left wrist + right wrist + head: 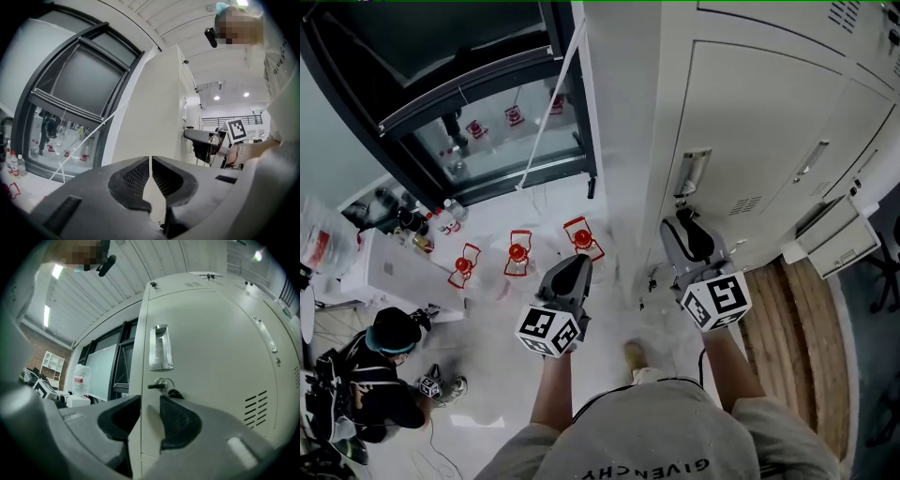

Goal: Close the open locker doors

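A row of pale grey lockers (750, 112) fills the right of the head view. The nearest door (211, 343) lies flush with its frame and has a recessed metal handle (159, 348) and a key in its lock (159, 385). My right gripper (686, 225) points at this door just below the handle (692, 173); its jaws (150, 404) stand apart, with the door's left edge seen through the gap and nothing pressed between them. My left gripper (575, 265) hangs beside the locker's bare side wall (150, 103), and its jaws (150, 161) are shut on nothing.
Farther right, pale panels (830, 234) stick out from the locker row over a wooden floor strip (806, 328). A black-framed window (469, 94) is at the upper left. Red wire stands (517, 253) sit on the floor. A person (380, 375) crouches at the lower left beside a white table (394, 272).
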Demonstrator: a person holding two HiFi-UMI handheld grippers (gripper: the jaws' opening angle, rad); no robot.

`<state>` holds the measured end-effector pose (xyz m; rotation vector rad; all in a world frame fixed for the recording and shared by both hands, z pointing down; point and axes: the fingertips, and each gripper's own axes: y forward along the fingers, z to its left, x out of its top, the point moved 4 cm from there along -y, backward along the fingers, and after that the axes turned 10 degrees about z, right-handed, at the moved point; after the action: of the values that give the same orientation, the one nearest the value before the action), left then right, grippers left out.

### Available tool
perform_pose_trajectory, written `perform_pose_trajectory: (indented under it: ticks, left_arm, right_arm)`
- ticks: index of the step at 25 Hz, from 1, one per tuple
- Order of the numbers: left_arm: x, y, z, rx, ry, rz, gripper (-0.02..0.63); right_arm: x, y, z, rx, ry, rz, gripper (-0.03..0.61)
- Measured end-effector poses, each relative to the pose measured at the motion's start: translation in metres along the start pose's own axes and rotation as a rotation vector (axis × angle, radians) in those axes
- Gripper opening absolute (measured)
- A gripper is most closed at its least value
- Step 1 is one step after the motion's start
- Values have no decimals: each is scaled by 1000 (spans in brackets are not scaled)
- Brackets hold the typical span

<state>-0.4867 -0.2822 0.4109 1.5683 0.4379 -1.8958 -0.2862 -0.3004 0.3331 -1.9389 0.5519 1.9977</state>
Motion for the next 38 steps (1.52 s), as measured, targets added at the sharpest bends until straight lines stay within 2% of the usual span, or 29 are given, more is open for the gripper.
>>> perform_pose_trajectory:
  ticks: [8, 11, 18, 20, 26, 31, 38]
  left_arm:
    - [-2, -10, -12, -8, 14, 3, 17]
    - [-7, -16, -23, -22, 20, 9, 17]
    - [-16, -35, -48, -48, 33, 22, 17]
    - [-16, -40, -58, -61, 42, 18, 17]
    - [-25, -59, -92, -106, 54, 20, 17]
    - [-40, -71, -114, -146, 50, 24, 17]
    - [-41, -66, -134, -155, 71, 38, 17]
  right_arm:
    - [-19, -21, 2, 37, 12, 15, 124]
    - [-30, -43, -1, 22, 24, 22, 124]
    - [-41, -124, -23, -142, 34, 30, 119]
    - [-42, -153, -29, -197, 30, 25, 61]
    - [-51, -237, -33, -331, 35, 39, 3]
    - [-67, -298, -31, -418, 49, 63, 2]
    - [-80, -362, -49, -520, 86, 79, 2]
